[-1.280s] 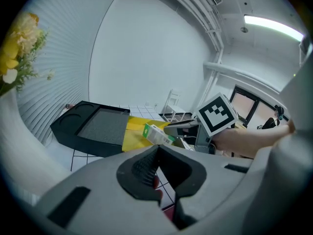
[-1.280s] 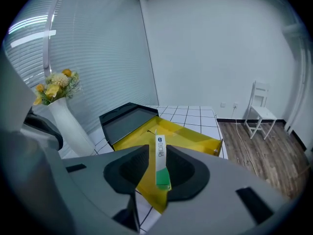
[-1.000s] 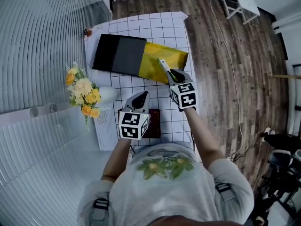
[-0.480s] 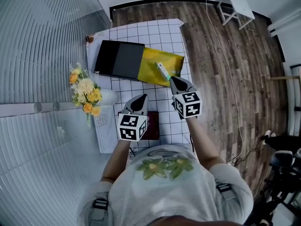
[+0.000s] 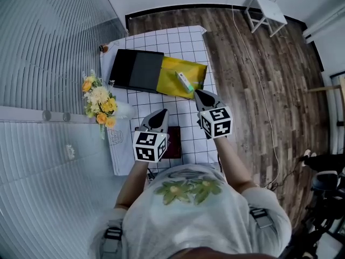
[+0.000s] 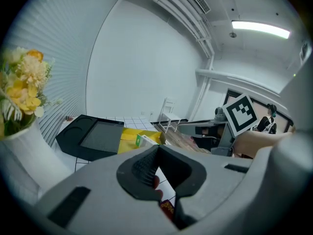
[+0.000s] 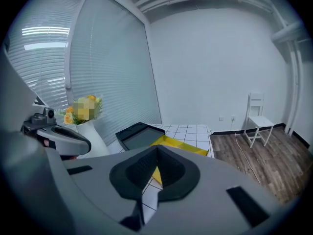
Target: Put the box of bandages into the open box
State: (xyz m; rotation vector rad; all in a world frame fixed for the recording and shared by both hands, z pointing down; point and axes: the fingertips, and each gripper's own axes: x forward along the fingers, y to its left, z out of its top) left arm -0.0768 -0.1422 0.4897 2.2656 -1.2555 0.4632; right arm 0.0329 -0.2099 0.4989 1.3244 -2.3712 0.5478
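Observation:
The bandage box (image 5: 185, 82), white and green, lies inside the open yellow box (image 5: 171, 69) at the far right of the grid-cloth table; the left gripper view shows the bandage box (image 6: 145, 140) on the yellow box (image 6: 128, 136) as well. My right gripper (image 5: 201, 95) hovers just short of the yellow box, shut with nothing between its fingers, apart from the bandage box. In its own view the right gripper (image 7: 157, 149) points at the yellow box (image 7: 182, 144). My left gripper (image 5: 158, 117) is shut and empty over a dark red flat thing (image 5: 174, 142).
A black tray-like lid (image 5: 135, 69) adjoins the yellow box on its left. A white vase of yellow flowers (image 5: 101, 102) stands at the table's left side by the blinds. The table's right edge drops to wood floor; a white chair (image 5: 267, 9) stands far off.
The right gripper has drawn back toward the person, away from the bandage box, which stays lying in the yellow box. The left gripper has hardly moved.

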